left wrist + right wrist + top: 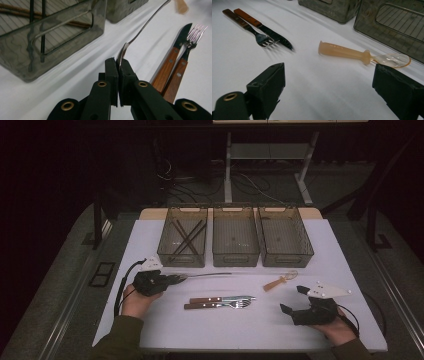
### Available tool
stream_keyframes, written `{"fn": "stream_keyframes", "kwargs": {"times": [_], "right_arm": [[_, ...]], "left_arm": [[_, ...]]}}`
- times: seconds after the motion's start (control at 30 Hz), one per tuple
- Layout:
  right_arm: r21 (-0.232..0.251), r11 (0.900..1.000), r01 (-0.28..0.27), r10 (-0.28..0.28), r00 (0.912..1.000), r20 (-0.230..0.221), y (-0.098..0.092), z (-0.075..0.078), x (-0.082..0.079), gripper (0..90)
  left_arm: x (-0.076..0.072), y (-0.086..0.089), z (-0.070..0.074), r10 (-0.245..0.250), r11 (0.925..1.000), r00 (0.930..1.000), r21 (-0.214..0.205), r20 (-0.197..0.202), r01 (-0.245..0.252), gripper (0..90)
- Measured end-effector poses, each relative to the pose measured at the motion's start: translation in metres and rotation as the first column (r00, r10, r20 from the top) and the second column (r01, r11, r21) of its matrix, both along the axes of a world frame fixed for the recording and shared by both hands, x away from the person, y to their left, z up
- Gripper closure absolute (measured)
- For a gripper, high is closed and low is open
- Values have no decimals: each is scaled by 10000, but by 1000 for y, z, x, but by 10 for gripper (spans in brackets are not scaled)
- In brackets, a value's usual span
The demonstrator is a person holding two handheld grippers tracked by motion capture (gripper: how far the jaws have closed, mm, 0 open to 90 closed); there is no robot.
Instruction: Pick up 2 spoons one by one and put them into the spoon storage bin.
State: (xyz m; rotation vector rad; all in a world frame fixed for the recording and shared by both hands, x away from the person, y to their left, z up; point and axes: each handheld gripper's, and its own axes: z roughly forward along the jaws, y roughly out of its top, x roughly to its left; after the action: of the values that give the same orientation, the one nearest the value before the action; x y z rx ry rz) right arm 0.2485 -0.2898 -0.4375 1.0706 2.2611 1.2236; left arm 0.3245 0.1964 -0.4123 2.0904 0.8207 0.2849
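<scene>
Three bins point(235, 242) stand in a row at the far side of the table point(150, 320), probably for sorting cutlery by kind. The left gripper point(119, 65) is pressed together on the bowl end of a long metal spoon point(140, 31), which lies just in front of the left bin, so it can lift it. The right gripper point(329, 85) rests with jaws spread, facing the small plastic spoon point(352, 53), perhaps its next item.

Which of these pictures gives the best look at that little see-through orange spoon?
The right gripper view: the orange spoon lies close and sharp, handle and clear bowl both plain. The high view shows it small near the right bin. The left gripper view catches a blurred end of it.
</scene>
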Motion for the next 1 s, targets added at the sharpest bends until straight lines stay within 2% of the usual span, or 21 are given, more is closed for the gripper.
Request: {"fn": "stream_keyframes", "kwargs": {"times": [0.23, 0.47, 0.73, 0.93, 1.0], "right_arm": [[-14, 10000, 7, -7, 10000, 16, 0, 0, 0, 113], [45, 10000, 40, -40, 10000, -4, -1, 0, 0, 113], [72, 10000, 39, -39, 10000, 8, -1, 0, 0, 113], [74, 10000, 32, -32, 10000, -2, -2, 0, 0, 113], [78, 10000, 26, -26, 10000, 0, -2, 0, 0, 113]], "left_arm": [[0, -7, 12, 341, 9989, 9991, -330, 267, -332, 872], [11, -15, 25, 848, 9940, 9956, -721, 387, -819, 872], [33, -35, 43, 1393, 9875, 9886, -825, 563, -1344, 872], [53, -52, 53, 1724, 9833, 9826, -713, 684, -1676, 871], [59, -58, 54, 1859, 9818, 9799, -518, 727, -1825, 871]]}}
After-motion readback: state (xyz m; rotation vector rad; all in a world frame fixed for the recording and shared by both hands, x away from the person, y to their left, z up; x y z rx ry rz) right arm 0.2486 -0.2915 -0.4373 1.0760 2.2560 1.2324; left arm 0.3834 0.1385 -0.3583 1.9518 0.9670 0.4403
